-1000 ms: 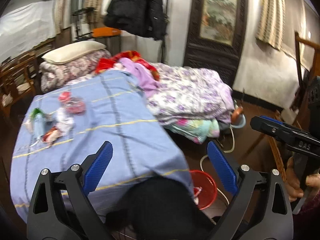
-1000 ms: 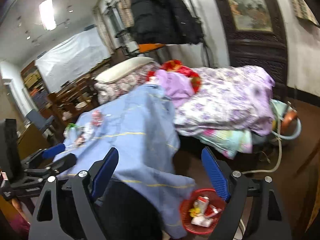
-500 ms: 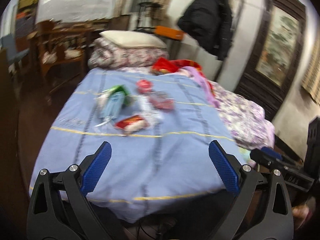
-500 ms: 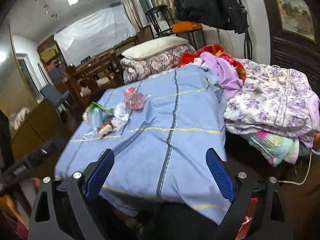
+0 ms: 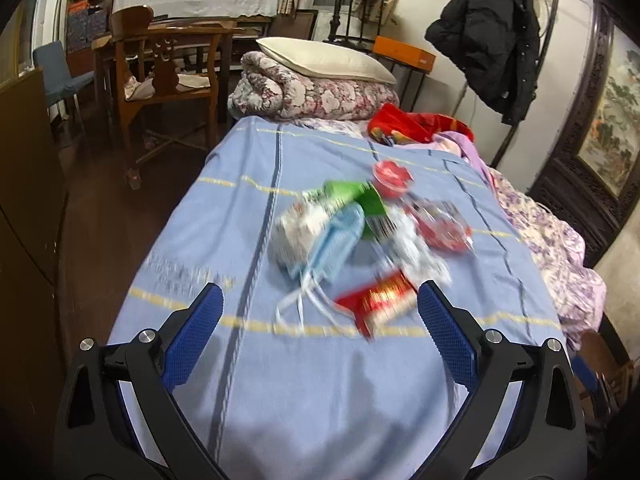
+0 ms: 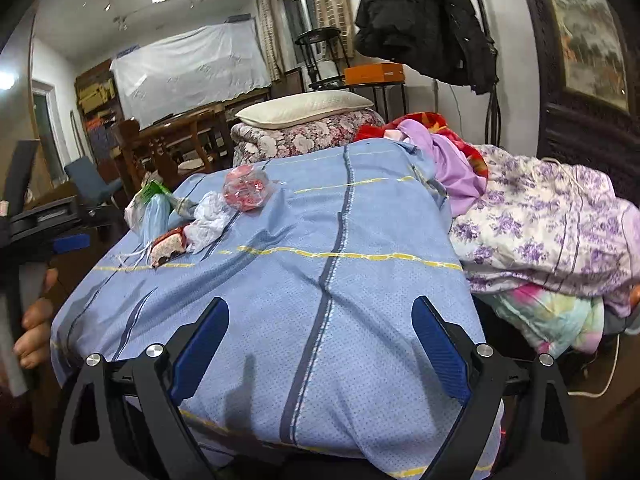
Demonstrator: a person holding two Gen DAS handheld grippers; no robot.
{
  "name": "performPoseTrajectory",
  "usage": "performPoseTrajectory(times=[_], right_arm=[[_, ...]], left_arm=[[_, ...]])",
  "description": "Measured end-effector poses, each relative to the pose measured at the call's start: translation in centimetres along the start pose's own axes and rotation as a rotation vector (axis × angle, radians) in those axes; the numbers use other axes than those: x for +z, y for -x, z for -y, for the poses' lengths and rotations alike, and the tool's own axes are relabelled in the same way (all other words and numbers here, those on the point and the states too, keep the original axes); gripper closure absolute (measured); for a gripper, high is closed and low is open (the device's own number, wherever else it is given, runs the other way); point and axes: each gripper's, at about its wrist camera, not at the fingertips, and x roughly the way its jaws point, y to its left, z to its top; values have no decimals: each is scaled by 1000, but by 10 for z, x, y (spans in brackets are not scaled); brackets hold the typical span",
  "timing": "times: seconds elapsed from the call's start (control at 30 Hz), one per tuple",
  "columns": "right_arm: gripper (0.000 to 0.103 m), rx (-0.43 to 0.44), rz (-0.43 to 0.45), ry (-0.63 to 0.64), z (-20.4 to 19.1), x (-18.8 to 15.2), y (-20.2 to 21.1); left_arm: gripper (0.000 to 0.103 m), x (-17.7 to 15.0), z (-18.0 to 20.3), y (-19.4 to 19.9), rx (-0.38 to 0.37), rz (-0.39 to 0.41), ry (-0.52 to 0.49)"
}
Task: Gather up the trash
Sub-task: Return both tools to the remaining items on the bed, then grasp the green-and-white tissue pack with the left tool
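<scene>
Left wrist: trash pile [image 5: 360, 236] on bedspread [image 5: 240, 208]

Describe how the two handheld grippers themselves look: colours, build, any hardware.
Both look alike. The left gripper and right gripper each have a black, angular frame with triangular cut-outs, two fingers faced with blue textured pads, and silver round bolts at the pivots. No cables or lettering show.
</scene>
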Motion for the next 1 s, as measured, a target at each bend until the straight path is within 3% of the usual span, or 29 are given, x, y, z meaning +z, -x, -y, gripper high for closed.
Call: performPoseTrajectory(times=[0.27, 0.53, 0.8, 0.83, 0.9, 1.0], right_arm=[[12, 6, -32, -27, 1, -2, -11], [12, 5, -51, -20, -2, -3, -15], [12, 6, -62, -12, -2, -3, -18], [12, 8, -66, -13, -2, -3, -19], [12, 9, -68, -10, -3, -3, -19], [12, 12, -69, -4, -5, -3, -19]], left_arm=[[9, 32, -9, -42, 73, -17, -24], [9, 43, -35, -47, 126, -25, 15], [11, 55, -20, -56, 92, -18, -91], [15, 58, -17, -58, 67, -13, -97], [43, 61, -12, -65, 14, -34, -109], [64, 56, 1, -66, -59, -53, -125]])
